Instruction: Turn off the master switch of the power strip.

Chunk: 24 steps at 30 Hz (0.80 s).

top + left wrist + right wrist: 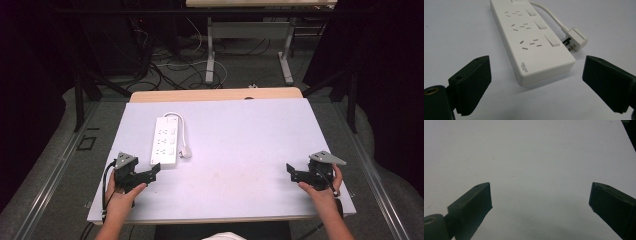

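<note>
So far, nothing grasped: your left tongs [536,85] gape just short of the power strip [531,40], its plug [576,38] beside it; your right tongs [540,207] gape well apart, over bare desk [529,152].

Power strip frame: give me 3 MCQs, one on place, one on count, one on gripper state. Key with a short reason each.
1. Where does the power strip lie on the table?
A. on the left half, ahead of the left gripper
B. at the right edge, beside the right gripper
C. on the floor under the table

2. How many rocker switches run along the strip in the left gripper view?
A. one
B. three
C. six

3. How do the left gripper's fingers stand?
A. shut on the plug
B. shut on the strip's end
C. open, with nothing between them

Key:
1 A: the high view shows the strip just beyond the left gripper, with the right gripper far off over bare table.
2 B: three switches sit in a row, one beside each socket group.
3 C: the fingers stand wide apart, short of the strip; the plug lies untouched beside it.
</note>
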{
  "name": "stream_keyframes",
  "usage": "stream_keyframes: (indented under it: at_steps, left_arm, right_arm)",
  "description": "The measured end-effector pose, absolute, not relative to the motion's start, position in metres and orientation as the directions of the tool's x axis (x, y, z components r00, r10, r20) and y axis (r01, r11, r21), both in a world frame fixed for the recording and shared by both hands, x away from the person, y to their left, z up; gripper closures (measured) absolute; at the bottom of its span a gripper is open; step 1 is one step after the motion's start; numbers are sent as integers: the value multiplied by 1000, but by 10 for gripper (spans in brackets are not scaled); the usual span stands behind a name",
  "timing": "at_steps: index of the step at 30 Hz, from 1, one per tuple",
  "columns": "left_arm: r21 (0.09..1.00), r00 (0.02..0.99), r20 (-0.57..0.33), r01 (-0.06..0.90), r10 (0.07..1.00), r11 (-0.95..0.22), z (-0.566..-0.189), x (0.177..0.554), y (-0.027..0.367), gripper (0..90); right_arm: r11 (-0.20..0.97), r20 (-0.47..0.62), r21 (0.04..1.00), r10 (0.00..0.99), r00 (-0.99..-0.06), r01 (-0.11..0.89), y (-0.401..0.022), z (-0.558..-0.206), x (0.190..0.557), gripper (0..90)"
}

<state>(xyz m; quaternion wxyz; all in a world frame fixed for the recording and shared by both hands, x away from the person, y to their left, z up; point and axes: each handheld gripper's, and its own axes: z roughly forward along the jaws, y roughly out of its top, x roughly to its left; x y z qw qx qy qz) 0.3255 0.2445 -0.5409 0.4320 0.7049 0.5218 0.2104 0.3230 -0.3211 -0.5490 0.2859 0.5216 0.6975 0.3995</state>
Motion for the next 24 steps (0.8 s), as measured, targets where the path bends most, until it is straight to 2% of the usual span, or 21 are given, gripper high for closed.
stream_keyframes:
  at_steps: [22,24]
  left_arm:
    - [846,353,-158,530,922,-58,-523,336,242,111]
    - [846,357,-154,529,921,-64,-520,337,241,141]
  right_arm:
    - [124,30,859,956,-292,496,-321,-549,322,52]
    - [122,28,861,958,-285,493,-321,-549,322,52]
